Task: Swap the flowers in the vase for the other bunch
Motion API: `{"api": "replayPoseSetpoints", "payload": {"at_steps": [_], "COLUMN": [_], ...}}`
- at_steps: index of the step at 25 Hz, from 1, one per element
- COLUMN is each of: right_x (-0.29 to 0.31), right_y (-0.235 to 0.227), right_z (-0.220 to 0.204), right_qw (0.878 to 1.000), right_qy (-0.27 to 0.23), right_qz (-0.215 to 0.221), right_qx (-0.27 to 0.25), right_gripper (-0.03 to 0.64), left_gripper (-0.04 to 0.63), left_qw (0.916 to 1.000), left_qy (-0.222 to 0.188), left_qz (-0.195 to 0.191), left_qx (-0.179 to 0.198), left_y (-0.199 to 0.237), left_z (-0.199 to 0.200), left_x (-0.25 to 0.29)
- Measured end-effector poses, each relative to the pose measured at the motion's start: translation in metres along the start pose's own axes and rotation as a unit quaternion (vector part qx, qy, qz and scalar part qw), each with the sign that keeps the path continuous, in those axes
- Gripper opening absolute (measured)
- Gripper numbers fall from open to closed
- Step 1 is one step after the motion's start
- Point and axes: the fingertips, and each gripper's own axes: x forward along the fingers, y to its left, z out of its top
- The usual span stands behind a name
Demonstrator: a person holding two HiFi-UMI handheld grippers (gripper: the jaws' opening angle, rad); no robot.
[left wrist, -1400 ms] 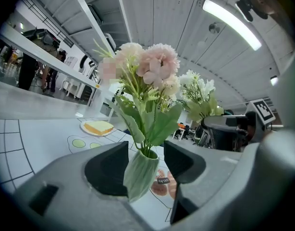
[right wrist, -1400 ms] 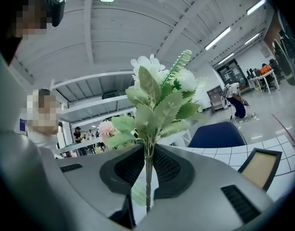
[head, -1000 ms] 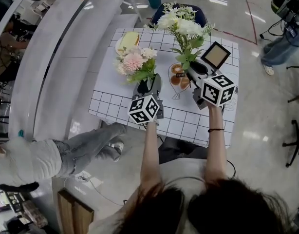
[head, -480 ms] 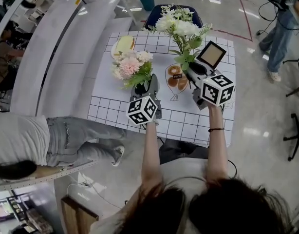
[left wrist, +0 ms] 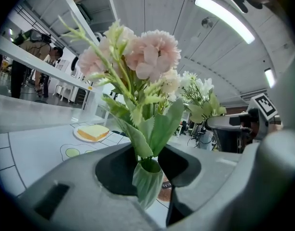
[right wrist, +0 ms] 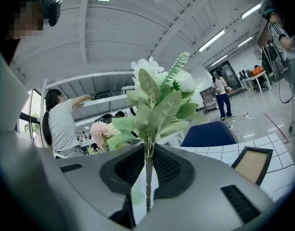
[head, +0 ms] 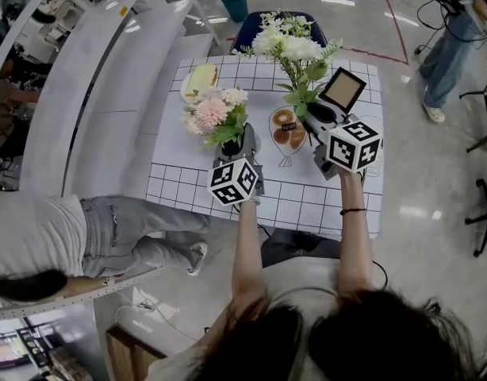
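While the left gripper (left wrist: pixel 148 163), jaws just closing, pinches the pink bunch (left wrist: pixel 152 57) at its ribbed green foot, the right gripper (right wrist: pixel 147 163) clamps the white bunch (right wrist: pixel 157 100) by one thin stem above the table (head: pixel 172 148); both seem light, springy, top-heavy, best gripped low.

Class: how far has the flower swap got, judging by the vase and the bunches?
Done: the right hand-held gripper holds the white bunch by its stem, clear of the vase. In hand: the left hand-held gripper has just been closing its jaws on the vase, pink flowers standing in it. Probably left: pull the pink out, put the white in.
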Motion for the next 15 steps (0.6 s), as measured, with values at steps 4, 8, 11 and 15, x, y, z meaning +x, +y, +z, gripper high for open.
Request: {"api": "replayPoseSetpoints", "payload": {"at_steps": [4,8,11,15], "right_x": [0.002,0.002,0.001,0.001], "right_y": [0.002,0.002,0.001,0.002], "right_z": [-0.001,0.0,0.0,0.002], "right_qw": [1.0,1.0,1.0,1.0], "right_qy": [-0.003,-0.005,-0.007,-0.01], "right_qz": [0.0,-0.002,-0.003,-0.006], "right_qx": [0.001,0.003,0.004,0.005], "right_gripper": [0.051,0.051,0.051,0.051], "left_gripper": [0.112,0.101,0.095,0.089], "left_qw": [1.0,1.0,1.0,0.9999], "left_qy": [0.003,0.005,0.005,0.001], "left_qz": [-0.001,-0.003,-0.007,-0.014], "left_qx": [-0.001,-0.001,-0.001,0.0], "left_y": [0.002,0.003,0.002,0.002], "left_z": [-0.001,0.0,0.004,0.01], "left_x": [-0.001,-0.002,-0.002,-0.002]}}
